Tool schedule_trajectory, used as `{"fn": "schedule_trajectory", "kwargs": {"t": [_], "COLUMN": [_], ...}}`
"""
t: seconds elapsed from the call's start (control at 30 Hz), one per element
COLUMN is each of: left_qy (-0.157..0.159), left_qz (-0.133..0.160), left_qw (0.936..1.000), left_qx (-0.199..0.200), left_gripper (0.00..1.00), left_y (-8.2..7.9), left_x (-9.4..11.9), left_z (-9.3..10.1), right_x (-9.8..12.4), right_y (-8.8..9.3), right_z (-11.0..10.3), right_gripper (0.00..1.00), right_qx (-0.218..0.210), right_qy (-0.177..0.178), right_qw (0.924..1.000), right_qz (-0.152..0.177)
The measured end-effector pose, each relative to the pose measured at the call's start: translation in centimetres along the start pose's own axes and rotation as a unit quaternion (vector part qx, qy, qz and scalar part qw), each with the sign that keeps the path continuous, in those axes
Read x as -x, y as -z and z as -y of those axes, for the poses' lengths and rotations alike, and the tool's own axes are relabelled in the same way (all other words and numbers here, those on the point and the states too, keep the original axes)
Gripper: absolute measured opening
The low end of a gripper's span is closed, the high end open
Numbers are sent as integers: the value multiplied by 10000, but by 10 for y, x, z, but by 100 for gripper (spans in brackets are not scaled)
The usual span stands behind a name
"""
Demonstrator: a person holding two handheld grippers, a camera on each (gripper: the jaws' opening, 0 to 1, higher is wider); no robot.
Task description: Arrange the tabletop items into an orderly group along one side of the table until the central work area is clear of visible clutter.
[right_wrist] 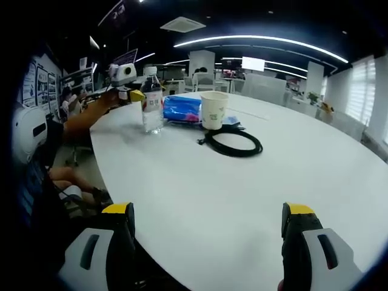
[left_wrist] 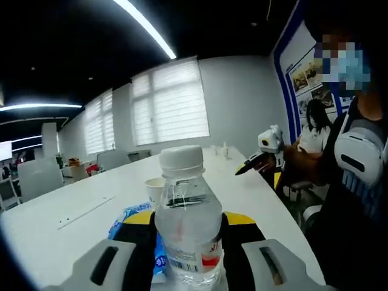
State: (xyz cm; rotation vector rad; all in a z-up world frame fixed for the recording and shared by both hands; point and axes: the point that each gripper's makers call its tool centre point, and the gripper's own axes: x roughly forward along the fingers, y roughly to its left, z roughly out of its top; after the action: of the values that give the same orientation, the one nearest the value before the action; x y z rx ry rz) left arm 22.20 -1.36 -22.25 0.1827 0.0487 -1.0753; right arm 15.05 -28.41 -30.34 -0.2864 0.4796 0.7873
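Observation:
A clear water bottle (left_wrist: 185, 200) with a white cap stands on the white table (left_wrist: 73, 224) between the jaws of my left gripper (left_wrist: 191, 223), which is shut on its sides. From the right gripper view the bottle (right_wrist: 151, 103) is at the far left with the left gripper (right_wrist: 128, 85) against it. Beside it lie a blue packet (right_wrist: 182, 109), a paper cup (right_wrist: 213, 110) and a coiled black cable (right_wrist: 233, 142). My right gripper (right_wrist: 206, 242) is open above bare table, well short of these items. It also appears at the table edge (left_wrist: 262, 154).
A person (left_wrist: 357, 182) sits at the table's edge beside the left gripper, sleeve and arm close to the bottle. Behind the bottle stand the paper cup (left_wrist: 155, 189) and blue packet (left_wrist: 128, 217). Chairs (right_wrist: 260, 85) and other desks line the far side.

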Motion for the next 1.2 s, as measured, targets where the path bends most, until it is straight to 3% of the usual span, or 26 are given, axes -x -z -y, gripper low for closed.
{"fn": "schedule_trajectory", "kwargs": {"t": [0.37,1.2], "left_qy": [-301,-192], "left_qz": [41,260], "left_qw": [9995,9993], "left_qx": [29,189], "left_gripper": [40,38], "left_y": [0,-2], "left_x": [2,3], "left_z": [-6,-10], "right_x": [2,9], "right_y": [0,1], "right_z": [-1,1], "right_gripper": [98,98], "right_qx": [-10,-36], "right_qy": [14,83], "right_qw": [10000,9999], "right_qz": [12,59]}}
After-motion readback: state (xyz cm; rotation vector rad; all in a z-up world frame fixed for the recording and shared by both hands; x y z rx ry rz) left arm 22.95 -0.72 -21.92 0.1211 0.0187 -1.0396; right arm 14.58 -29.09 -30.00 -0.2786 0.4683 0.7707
